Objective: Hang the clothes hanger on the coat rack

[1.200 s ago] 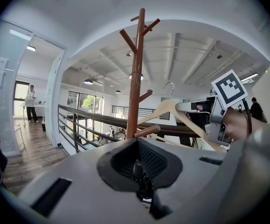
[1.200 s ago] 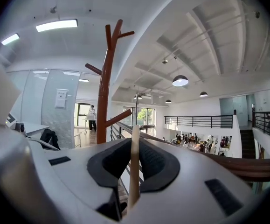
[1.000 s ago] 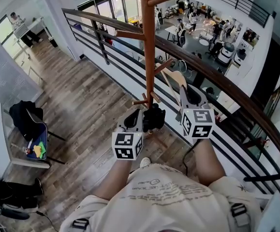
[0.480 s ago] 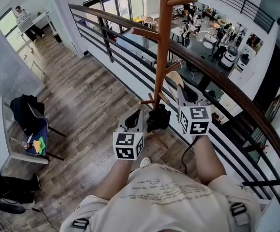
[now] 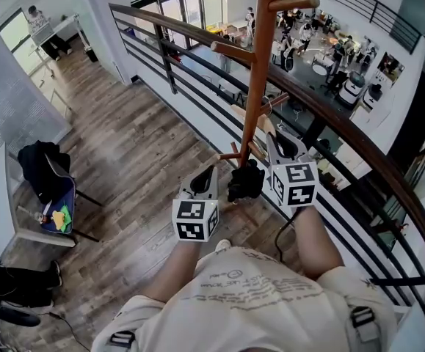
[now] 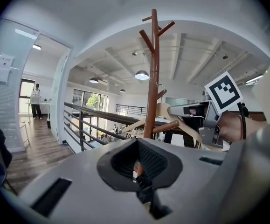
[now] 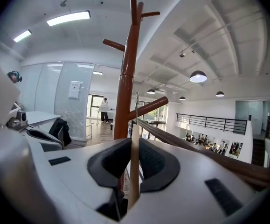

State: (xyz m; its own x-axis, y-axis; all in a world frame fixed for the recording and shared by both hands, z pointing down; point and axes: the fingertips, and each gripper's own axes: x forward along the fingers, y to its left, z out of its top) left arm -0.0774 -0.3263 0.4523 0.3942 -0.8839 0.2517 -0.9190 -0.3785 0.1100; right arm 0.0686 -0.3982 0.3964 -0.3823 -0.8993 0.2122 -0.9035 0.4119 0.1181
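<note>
Right gripper [image 7: 133,146] clamps hanger [image 7: 134,174] by its flat wooden body: likely light, stiff, smooth. Left gripper [image 6: 137,161] closed, empty, near rack [image 6: 152,78].

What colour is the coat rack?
The coat rack is reddish brown, clearest in the right gripper view.

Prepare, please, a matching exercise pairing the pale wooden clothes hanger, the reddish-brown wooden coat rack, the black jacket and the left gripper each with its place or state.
Things:
1. pale wooden clothes hanger
2. reddish-brown wooden coat rack
3. black jacket
4. left gripper

Places or states:
A. lies at the far left of the head view, away from both grippers
B. clamped between the jaws of the right gripper
C. stands upright, with pegs branching from its pole
D. jaws together, holding nothing

Pairs: 1-B, 2-C, 3-A, 4-D
</note>
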